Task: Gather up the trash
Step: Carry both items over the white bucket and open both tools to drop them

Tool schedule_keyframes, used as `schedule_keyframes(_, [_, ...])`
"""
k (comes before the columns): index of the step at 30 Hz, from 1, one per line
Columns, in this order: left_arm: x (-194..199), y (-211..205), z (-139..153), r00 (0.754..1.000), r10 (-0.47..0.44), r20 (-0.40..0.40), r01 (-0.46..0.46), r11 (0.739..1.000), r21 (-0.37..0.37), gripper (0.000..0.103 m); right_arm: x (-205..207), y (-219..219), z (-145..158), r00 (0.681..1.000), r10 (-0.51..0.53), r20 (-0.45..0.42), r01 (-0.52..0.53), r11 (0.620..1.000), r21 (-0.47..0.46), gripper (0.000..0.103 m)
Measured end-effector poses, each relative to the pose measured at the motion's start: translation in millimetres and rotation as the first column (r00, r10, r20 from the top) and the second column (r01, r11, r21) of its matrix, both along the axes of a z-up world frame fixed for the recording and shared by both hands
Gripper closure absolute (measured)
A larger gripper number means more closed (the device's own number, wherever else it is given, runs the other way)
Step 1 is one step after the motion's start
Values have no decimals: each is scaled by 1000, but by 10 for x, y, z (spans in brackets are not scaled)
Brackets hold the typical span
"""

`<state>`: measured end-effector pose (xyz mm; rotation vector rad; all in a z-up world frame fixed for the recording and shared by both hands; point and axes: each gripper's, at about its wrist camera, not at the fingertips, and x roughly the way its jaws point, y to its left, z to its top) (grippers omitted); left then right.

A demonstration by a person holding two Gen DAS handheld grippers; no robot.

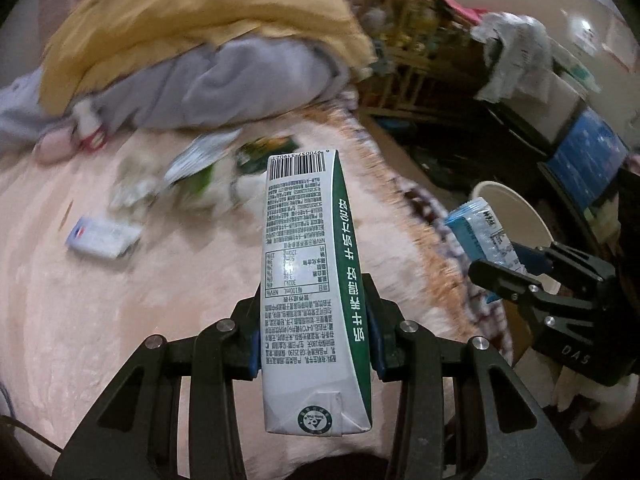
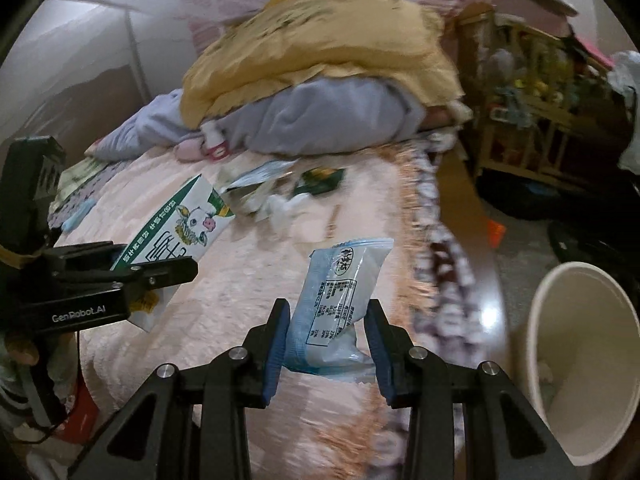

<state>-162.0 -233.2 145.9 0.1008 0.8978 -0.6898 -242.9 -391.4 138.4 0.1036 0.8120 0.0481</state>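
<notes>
While more litter lay on the pink bed (image 1: 120,320), the left gripper (image 1: 314,344) clamped a milk carton (image 1: 308,280) and the right gripper (image 2: 326,344) pinched a blue snack wrapper (image 2: 336,300). Both were held clear of the bedding, presumably bound for the white bin (image 2: 576,360) beside the bed.

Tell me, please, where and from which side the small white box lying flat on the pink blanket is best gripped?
Judging by its flat pose, grip the white box across its narrow width, coming from above: its broad face lies against the pink blanket, leaving only the long side edges exposed.
</notes>
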Motion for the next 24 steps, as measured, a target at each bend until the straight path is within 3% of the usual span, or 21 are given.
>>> schedule_keyframes(11, [-155, -952, 109, 988, -134, 72, 132, 990, 39, 65, -322, -747, 68, 988, -154, 19, 155, 988, -18, 66])
schedule_keyframes(24, [-303, -1806, 43, 966, -246, 81, 243, 969, 46, 65, -592, -1614, -109, 941, -337, -18, 337, 941, -17, 66])
